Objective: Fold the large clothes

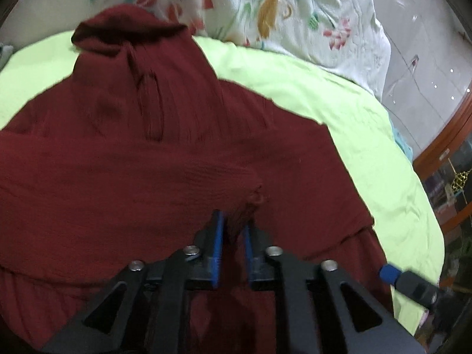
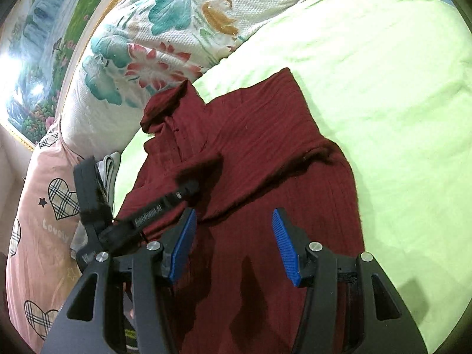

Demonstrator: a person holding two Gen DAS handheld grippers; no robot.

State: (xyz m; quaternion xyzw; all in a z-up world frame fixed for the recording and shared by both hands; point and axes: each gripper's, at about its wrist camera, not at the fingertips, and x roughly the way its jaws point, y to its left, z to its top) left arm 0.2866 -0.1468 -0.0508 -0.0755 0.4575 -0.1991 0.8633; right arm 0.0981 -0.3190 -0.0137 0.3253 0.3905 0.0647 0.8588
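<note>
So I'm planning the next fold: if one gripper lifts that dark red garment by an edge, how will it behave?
The dark red garment would probably droop rather than hold shape: it lies in soft folds on the green sheet. Its crinkled weave looks grippy, so slipping seems unlikely. Layers may slide apart, since a sleeve is folded loosely on top.

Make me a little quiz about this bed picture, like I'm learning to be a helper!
1. True or false: the red garment lies on a blue sheet.
2. Pick one. The right gripper is: A) shut on cloth, B) open and holding nothing, C) out of view.
3. What shape is printed on the pink pillow?

Key
1. False: the sheet is green.
2. B
3. Hearts
</note>
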